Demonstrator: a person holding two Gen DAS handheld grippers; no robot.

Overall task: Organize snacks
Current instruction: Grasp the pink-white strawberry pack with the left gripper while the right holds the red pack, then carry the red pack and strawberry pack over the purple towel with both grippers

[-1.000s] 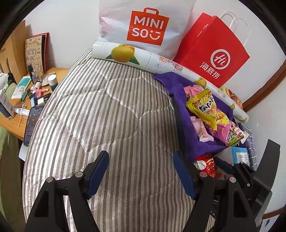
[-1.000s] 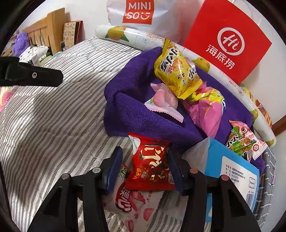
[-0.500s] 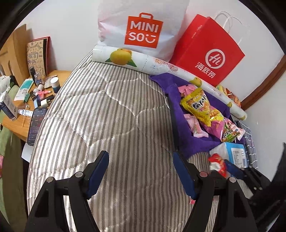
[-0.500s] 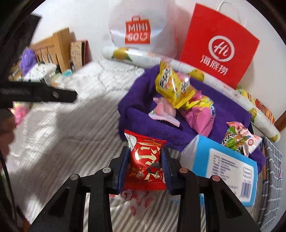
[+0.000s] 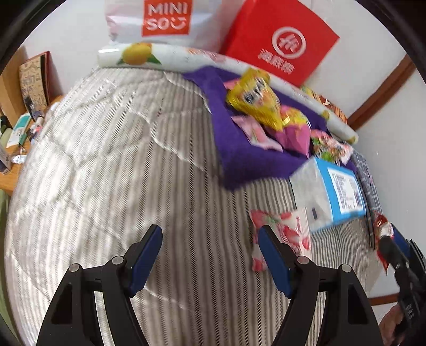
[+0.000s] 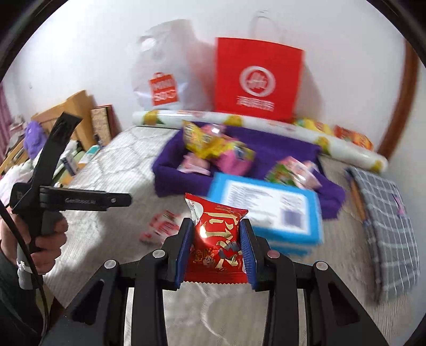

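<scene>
My right gripper (image 6: 216, 231) is shut on a red snack packet (image 6: 217, 239) and holds it above the striped bed; the packet also shows at the right edge of the left wrist view (image 5: 383, 231). My left gripper (image 5: 210, 242) is open and empty over the bed. A pink-and-white strawberry packet (image 5: 282, 231) lies beside its right finger. A purple towel (image 6: 266, 146) holds a yellow packet (image 5: 255, 101), pink packets (image 5: 293, 130) and a green-pink packet (image 6: 290, 170). A blue box (image 6: 269, 210) lies in front of the towel.
A white MINISO bag (image 5: 165, 21) and a red paper bag (image 5: 282, 42) lean on the wall behind a fruit-print roll (image 5: 149, 54). A checked grey cloth (image 6: 388, 221) lies at right. A desk with clutter (image 5: 18, 138) stands left of the bed.
My right gripper has lifted the red packet up and back from the bed, leaving the strawberry packet lying there. My left gripper has shifted right, toward the strawberry packet.
</scene>
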